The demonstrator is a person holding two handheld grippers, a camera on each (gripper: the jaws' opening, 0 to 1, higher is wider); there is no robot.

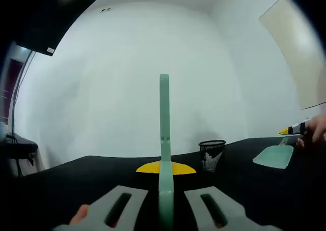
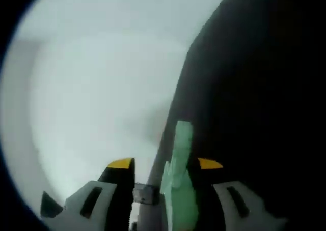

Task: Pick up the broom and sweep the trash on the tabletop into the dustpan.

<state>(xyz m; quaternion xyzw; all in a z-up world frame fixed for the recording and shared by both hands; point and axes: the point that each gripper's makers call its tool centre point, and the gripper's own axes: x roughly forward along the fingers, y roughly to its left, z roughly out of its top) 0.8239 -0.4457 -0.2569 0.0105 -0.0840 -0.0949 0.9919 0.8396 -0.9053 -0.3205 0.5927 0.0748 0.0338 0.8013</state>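
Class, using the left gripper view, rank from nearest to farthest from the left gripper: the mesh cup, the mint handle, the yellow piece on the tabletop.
1. Mint handle: between the jaws of the left gripper, standing upright.
2. Yellow piece: just beyond the jaws, centre, on the black tabletop.
3. Mesh cup: farther back, to the right.

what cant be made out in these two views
Right gripper view: motion blur smears the green piece between the jaws; grip unclear.
Left gripper view: green handle base hidden between the left gripper jaws; yellow part partly behind it; mesh cup contents too small.
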